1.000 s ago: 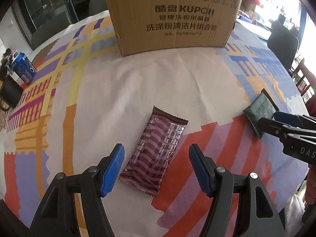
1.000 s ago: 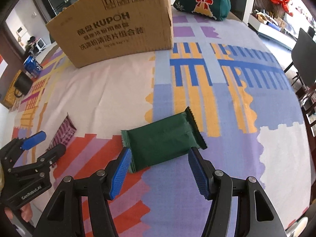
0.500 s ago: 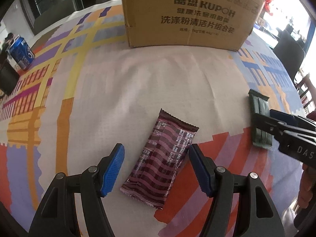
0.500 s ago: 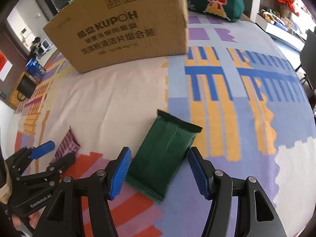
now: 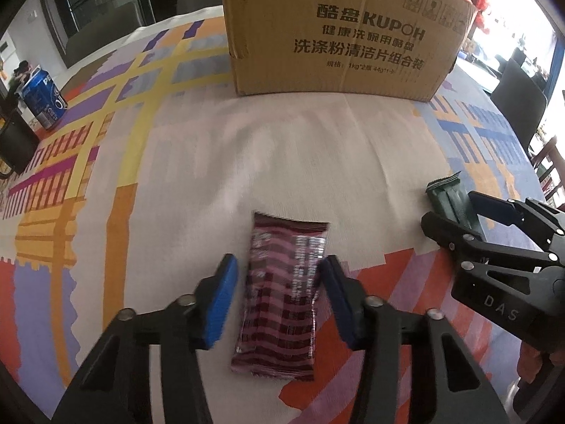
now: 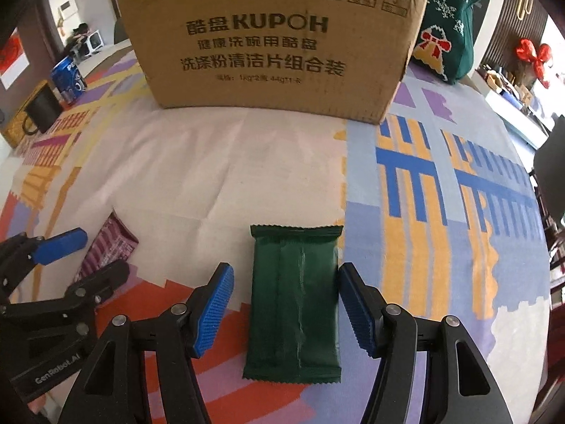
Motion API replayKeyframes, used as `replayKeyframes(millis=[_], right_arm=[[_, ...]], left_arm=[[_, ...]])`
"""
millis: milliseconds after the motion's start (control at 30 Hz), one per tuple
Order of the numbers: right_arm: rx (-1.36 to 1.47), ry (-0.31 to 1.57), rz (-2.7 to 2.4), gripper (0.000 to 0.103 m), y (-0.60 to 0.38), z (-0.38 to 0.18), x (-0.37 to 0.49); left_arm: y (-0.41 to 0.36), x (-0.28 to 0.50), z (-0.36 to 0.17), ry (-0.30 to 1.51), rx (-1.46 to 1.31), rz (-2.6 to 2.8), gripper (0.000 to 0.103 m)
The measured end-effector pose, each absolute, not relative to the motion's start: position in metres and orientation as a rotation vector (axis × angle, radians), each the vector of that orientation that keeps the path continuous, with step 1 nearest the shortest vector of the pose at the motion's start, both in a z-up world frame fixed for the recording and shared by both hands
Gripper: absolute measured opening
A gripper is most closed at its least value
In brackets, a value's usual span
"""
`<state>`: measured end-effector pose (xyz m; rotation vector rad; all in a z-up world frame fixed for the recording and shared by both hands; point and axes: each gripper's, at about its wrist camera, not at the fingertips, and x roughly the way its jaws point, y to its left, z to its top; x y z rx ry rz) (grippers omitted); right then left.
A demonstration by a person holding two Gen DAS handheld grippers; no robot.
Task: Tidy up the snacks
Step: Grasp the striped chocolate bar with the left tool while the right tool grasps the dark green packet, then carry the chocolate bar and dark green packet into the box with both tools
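Big KUPOH cardboard box [image 6: 275,40] at the back of the patterned worktop [image 6: 219,162]. Left gripper [image 5: 277,304], jaws spread, straddles the maroon striped snack bar [image 5: 282,296]; right gripper [image 6: 284,309], jaws spread too, straddles the dark green snack packet [image 6: 293,300], neither pinching.

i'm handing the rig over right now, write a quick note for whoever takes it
Left gripper: open, jaws astride the maroon striped snack bar, which lies flat on the tablecloth.
Right gripper: open, jaws astride the green snack packet, also flat on the cloth.
Cardboard box: stands at the far side of the table, straight ahead of both grippers.
Done: both grippers lined up on their snacks; nothing is gripped or lifted.
Left: close on each snack, lift, and probably carry them to the box.
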<state>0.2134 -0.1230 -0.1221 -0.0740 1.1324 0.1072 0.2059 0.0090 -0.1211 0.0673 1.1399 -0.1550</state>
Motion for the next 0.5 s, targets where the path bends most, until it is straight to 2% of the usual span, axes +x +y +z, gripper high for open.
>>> replayKeyframes(millis=[67,100,233,500], right_arm=[[-0.072,1.124,0.110,0.054,-0.121,-0.122,0.214],[-0.073,1.117,0.114,0.046,-0.122,-0.121,0.213],[-0.066,1.117,0.129,0.046,-0.125,-0.120,0.213],[-0.010,1.122,0.177,0.046,-0.131,-0.110,0.205]], left_arm=[[0.010,0.207,-0.120,1.140,0.053,-0.163,0.041],[0.010,0.207,-0.120,1.138,0.047,-0.164,0.040],[0.012,0.209,-0.118,1.142,0.011,-0.170,0.036],[0.007,0.204,-0.103,1.115,-0.007,-0.193,0.036]])
